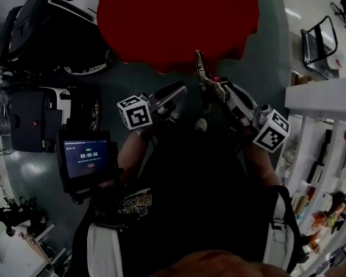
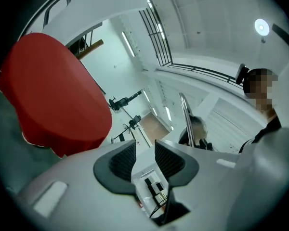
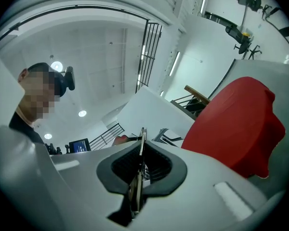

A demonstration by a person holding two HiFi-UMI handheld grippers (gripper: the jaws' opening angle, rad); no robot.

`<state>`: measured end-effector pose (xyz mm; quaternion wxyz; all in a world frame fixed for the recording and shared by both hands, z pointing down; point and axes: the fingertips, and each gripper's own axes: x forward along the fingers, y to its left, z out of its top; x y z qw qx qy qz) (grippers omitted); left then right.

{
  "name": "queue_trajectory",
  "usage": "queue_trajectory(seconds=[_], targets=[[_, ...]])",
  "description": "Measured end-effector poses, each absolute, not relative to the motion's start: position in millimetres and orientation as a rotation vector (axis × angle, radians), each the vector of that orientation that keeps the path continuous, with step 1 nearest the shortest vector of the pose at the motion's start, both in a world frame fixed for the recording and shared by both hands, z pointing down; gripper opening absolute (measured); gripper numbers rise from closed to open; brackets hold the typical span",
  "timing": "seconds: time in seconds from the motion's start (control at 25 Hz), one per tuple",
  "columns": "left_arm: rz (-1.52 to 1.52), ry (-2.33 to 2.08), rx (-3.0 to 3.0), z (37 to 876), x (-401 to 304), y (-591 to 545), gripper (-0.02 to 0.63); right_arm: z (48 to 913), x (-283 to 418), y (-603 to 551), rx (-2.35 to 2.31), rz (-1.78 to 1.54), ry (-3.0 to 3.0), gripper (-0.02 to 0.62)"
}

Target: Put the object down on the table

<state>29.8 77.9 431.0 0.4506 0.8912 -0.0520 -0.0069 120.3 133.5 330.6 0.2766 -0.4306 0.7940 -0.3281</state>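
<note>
A round table under a red cloth point(image 1: 179, 16) lies ahead of me; it also fills the left of the left gripper view point(image 2: 53, 95) and the right of the right gripper view point(image 3: 236, 124). My right gripper point(image 1: 218, 86) is shut on a thin metal tool point(image 1: 200, 68), whose tip reaches the table's near edge. In the right gripper view the tool point(image 3: 140, 148) stands edge-on between the pads of that gripper point(image 3: 142, 165). My left gripper point(image 1: 179, 90) hovers beside it, short of the table, open with nothing between its pads point(image 2: 144, 160).
A small screen with a timer point(image 1: 87, 157) hangs at my left. Dark cases point(image 1: 40, 22) lie on the floor at the upper left. White shelves with goods point(image 1: 323, 143) line the right, and a chair point(image 1: 320, 42) stands beyond them.
</note>
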Motion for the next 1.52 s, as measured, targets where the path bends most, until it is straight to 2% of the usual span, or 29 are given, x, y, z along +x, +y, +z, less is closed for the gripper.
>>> queue_trajectory(seconds=[0.52, 0.8, 1.12, 1.28, 1.52], targets=[[-0.069, -0.248, 2.114, 456.1, -4.9, 54.4, 0.126, 374.6, 144.0, 71.6, -1.148, -1.031, 2.025, 0.005], [-0.074, -0.191, 2.116, 440.1, -42.3, -43.2, 0.126, 376.4, 137.3, -51.8, -1.302, -0.992, 1.994, 0.005], [-0.067, -0.283, 2.159, 464.2, -80.2, -97.1, 0.124, 448.8, 161.5, -156.0, -1.429, -1.006, 1.968, 0.005], [-0.092, -0.406, 2.098, 470.1, -94.3, -108.3, 0.124, 499.8, 193.6, -194.1, -1.552, -1.197, 1.805, 0.005], [-0.228, -0.569, 2.030, 460.0, -104.8, -138.9, 0.124, 557.0, 206.5, -277.7, -1.598, -1.344, 1.882, 0.005]])
